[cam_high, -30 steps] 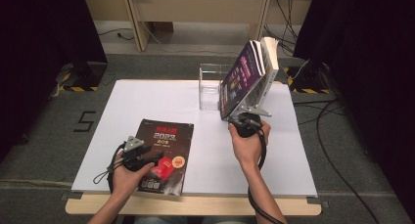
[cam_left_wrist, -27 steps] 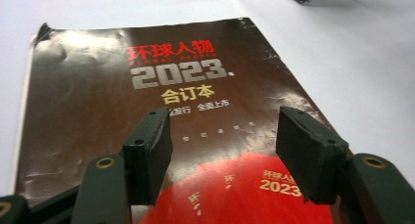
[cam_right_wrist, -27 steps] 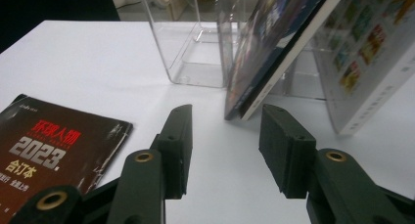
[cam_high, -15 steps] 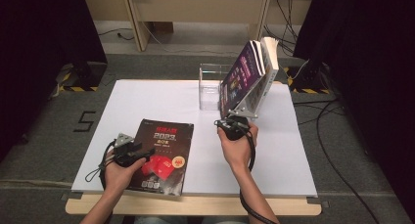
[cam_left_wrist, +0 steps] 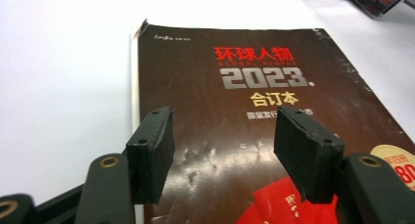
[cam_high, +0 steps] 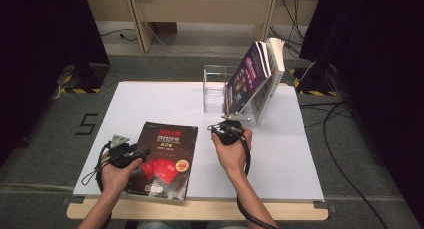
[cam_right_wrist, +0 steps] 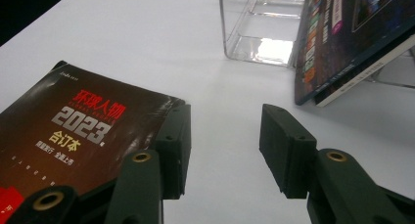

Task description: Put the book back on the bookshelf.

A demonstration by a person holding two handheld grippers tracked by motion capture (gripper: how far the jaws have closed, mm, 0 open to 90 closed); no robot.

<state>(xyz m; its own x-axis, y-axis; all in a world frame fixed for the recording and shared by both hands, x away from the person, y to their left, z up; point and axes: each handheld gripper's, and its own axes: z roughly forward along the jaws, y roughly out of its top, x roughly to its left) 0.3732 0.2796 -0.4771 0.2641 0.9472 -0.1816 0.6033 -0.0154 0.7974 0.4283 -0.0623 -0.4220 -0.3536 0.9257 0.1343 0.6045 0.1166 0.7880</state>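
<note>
A dark magazine with "2023" on its cover (cam_high: 164, 158) (cam_left_wrist: 254, 136) (cam_right_wrist: 73, 131) lies flat on the white table (cam_high: 150, 101) at the front left. My left gripper (cam_high: 144, 152) (cam_left_wrist: 225, 136) hovers open over the magazine's left part. Its jaws have just been closing a little, with nothing pressed between them. My right gripper (cam_high: 225, 130) (cam_right_wrist: 225, 128) is open over bare table just right of the magazine's far right corner. Behind it, two thick books (cam_high: 255, 79) (cam_right_wrist: 352, 38) lean to the right against a stand.
A clear acrylic holder (cam_high: 214, 89) (cam_right_wrist: 259, 33) stands at the back, left of the leaning books. The table's front edge runs close under both forearms. Cables trail from both grippers. Dark curtains flank the table.
My right gripper has moved left and nearer, away from the foot of the leaning books. My left gripper has slid left across the magazine toward its left edge.
</note>
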